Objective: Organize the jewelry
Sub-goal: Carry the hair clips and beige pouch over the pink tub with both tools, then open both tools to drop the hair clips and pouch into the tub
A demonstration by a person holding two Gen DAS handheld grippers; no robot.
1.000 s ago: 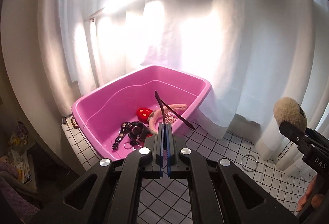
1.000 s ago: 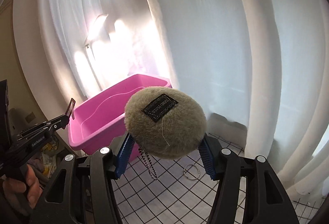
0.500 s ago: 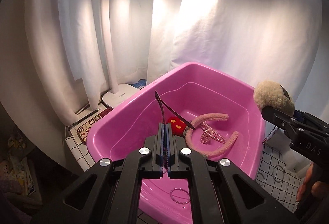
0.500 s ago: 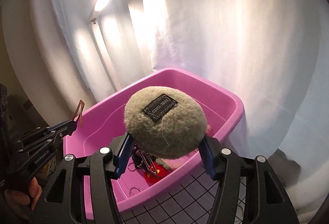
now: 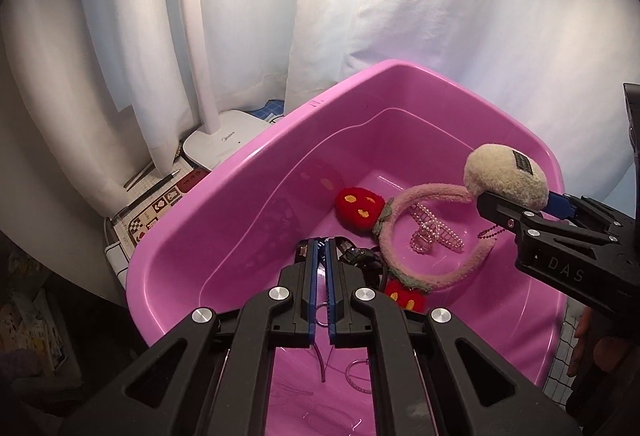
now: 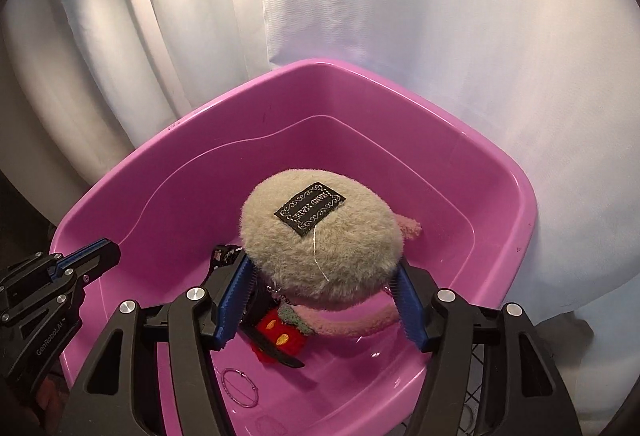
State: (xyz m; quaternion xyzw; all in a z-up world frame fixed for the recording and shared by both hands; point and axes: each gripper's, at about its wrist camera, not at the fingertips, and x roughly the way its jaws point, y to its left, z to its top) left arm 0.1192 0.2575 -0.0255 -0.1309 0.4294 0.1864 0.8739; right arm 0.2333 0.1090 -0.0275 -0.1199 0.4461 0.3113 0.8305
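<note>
Over pink tub point(image 5: 248, 172), left tool point(image 5: 319, 250) emptied (parted)

Both handheld grippers reach forward, angled down. The left gripper point(image 5: 319, 256) has its 2 blue-padded fingers point(image 5: 310, 288) drawn nearly together — only a narrow slot shows between them, and nothing is seen pinched in it. From the right wrist camera the left gripper point(image 6: 102, 250) enters at the left edge, tips pointing right. The right gripper point(image 6: 322, 300) has its fingers point(image 6: 234, 300) spread wide, pressing on both flanks of a round plush pom-pom point(image 6: 320, 236). In the left wrist view the right gripper point(image 5: 516, 206) comes in from the right edge — a bit of the person's right hand point(image 5: 588, 346) shows beneath its body.
</note>
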